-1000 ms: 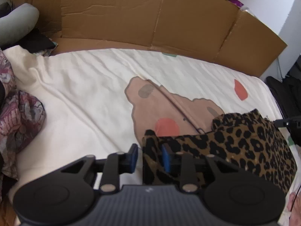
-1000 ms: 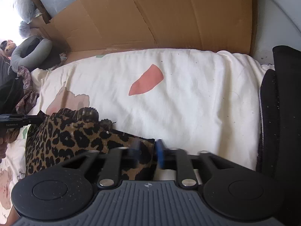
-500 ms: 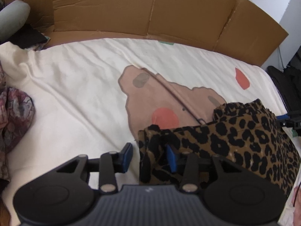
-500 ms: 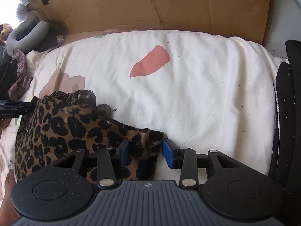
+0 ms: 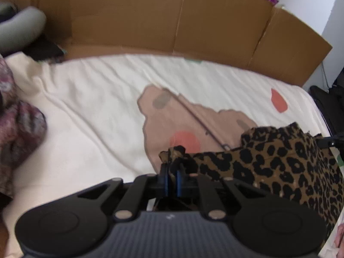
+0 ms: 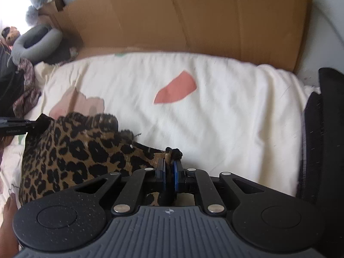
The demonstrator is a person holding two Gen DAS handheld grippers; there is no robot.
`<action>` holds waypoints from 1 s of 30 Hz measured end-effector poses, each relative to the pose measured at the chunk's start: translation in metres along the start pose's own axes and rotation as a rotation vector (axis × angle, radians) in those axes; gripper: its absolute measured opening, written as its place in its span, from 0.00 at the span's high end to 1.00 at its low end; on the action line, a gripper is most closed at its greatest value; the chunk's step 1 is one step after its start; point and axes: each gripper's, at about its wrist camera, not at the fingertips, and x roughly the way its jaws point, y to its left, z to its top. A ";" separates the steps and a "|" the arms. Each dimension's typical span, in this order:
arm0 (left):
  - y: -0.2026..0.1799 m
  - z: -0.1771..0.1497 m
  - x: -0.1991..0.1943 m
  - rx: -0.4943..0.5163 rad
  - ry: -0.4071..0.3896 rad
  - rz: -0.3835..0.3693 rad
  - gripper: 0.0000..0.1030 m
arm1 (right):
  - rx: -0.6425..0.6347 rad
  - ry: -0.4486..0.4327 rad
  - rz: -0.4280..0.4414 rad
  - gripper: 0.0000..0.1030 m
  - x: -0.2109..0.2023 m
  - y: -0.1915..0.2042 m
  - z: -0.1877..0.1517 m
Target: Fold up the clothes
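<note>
The left gripper (image 5: 171, 172) is closing, its two blue pads pinching a bunched corner of the one leopard-print garment (image 5: 279, 163). The right gripper (image 6: 169, 167) is pressed together on the garment's opposite corner (image 6: 174, 152). The cloth stretches between the two tongs, sagging onto the cream bedsheet (image 5: 96, 111) just beyond them. On the sheet past the left tongs lie one tan patch (image 5: 172, 116) and two coral spots; one coral patch (image 6: 176, 90) lies past the right tongs. Farther out stands a cardboard wall (image 5: 150, 15). Far left lie one grey neck pillow (image 6: 36, 43) and one crumpled floral garment (image 5: 17, 133).
</note>
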 end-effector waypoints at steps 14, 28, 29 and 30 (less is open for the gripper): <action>0.004 0.022 -0.061 -0.065 -0.133 -0.006 0.93 | 0.024 -0.142 0.029 0.96 -0.055 0.005 0.013; 0.014 0.028 -0.036 -0.084 -0.079 0.012 0.93 | 0.039 -0.116 0.028 0.96 -0.031 0.000 0.025; 0.016 0.026 -0.029 -0.089 -0.065 0.012 0.93 | 0.045 -0.104 0.029 0.96 -0.025 -0.001 0.025; 0.018 0.024 -0.024 -0.092 -0.055 0.014 0.93 | 0.047 -0.095 0.029 0.96 -0.019 -0.002 0.025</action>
